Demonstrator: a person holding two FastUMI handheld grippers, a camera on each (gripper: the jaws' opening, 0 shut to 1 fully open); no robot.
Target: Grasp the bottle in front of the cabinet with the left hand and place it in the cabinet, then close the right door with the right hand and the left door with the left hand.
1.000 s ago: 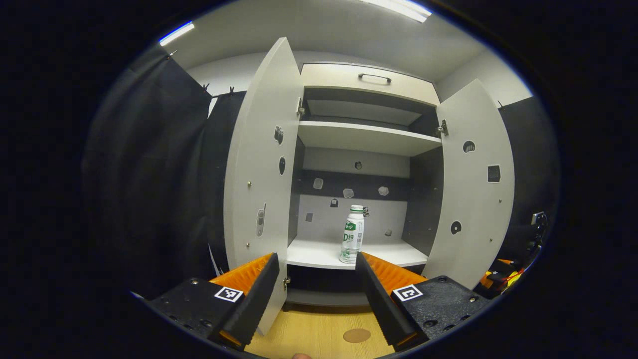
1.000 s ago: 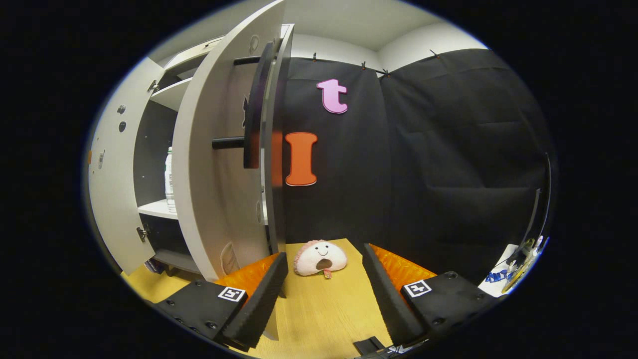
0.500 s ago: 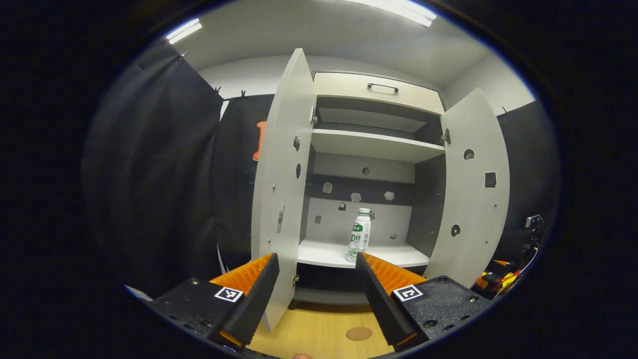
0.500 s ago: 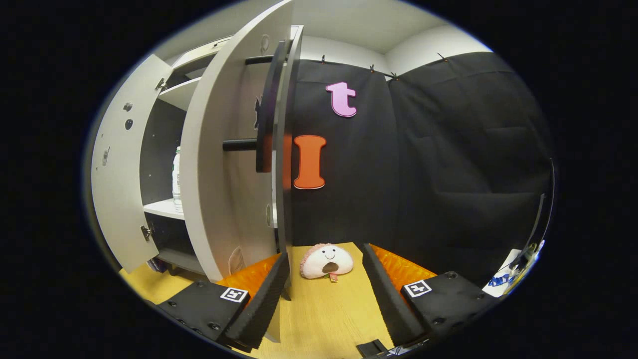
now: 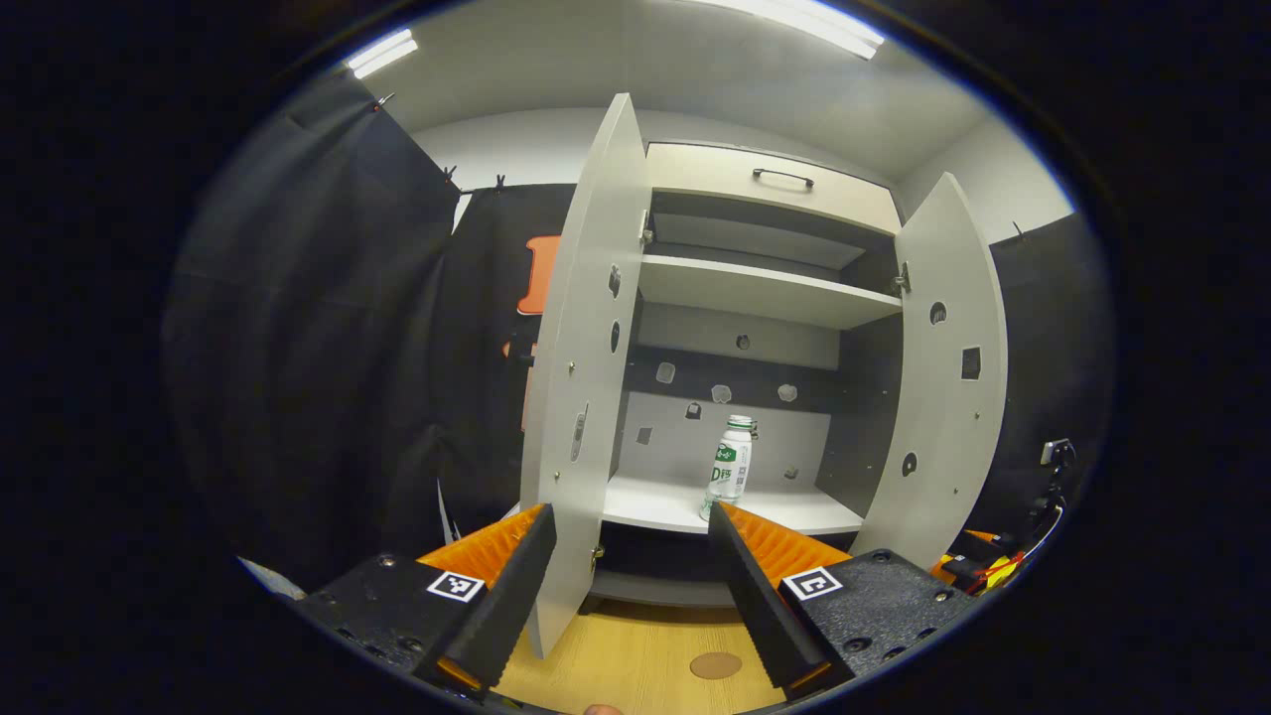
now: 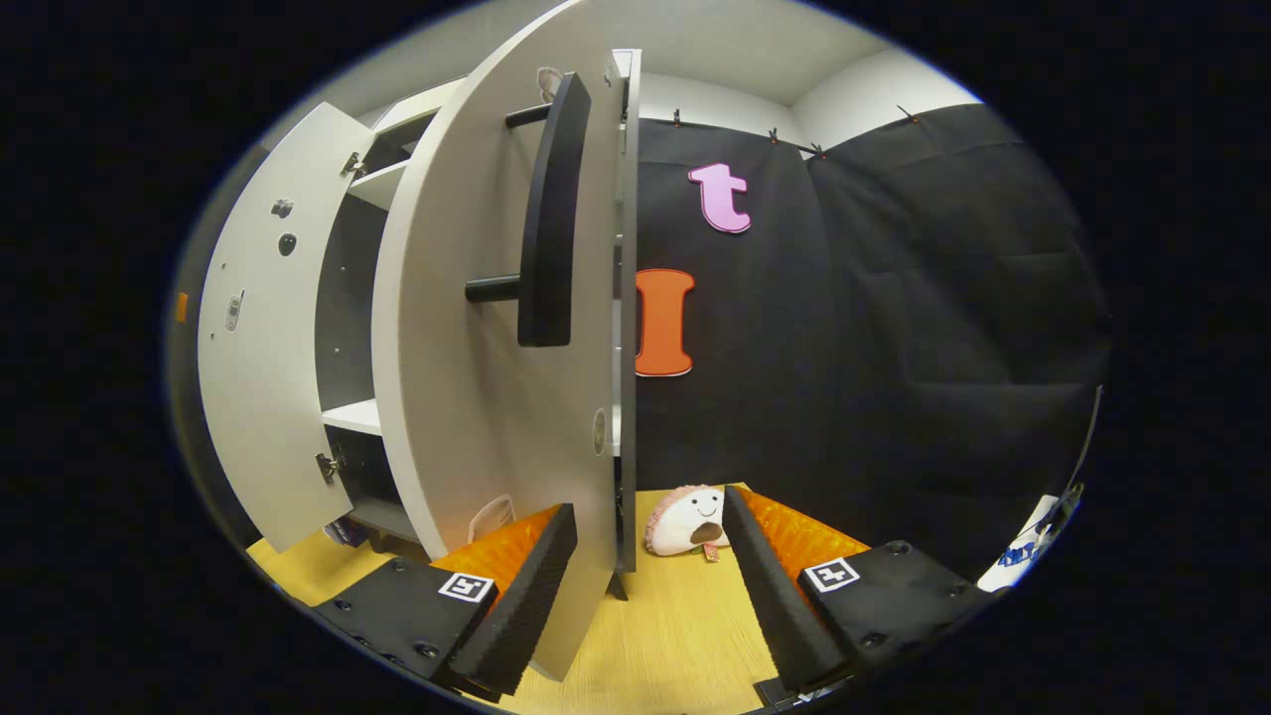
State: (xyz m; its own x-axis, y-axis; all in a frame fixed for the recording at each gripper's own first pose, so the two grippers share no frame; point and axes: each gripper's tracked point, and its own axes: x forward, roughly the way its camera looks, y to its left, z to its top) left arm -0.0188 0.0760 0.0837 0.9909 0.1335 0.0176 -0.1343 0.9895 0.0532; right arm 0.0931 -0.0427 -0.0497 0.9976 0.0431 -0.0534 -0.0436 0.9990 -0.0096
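Standing upright inside the cabinet (image 5: 755, 288), the bottle (image 5: 730, 465) is placed; both grippers, left (image 5: 631, 586) and right (image 6: 645, 586), gape empty. Push the right door (image 6: 477, 397) flat, below its handle (image 6: 548, 214).

The cabinet (image 5: 755, 288) has smooth, matt pale board panels, darker matt panels at its back, and small shiny metal hinges (image 5: 904, 280). On its lower shelf (image 5: 675, 501) the bottle (image 5: 730, 467) looks like glossy white plastic with a printed wrap. The door handle (image 6: 549, 214) is matt black. The desk (image 6: 685, 616) has a light wood-grain finish, slightly sheeny. At 12 o'clock from the right tool (image 6: 650, 581) lies a soft plush toy (image 6: 687, 519). The booth's wall (image 6: 894, 298) is matt, creased black cloth.
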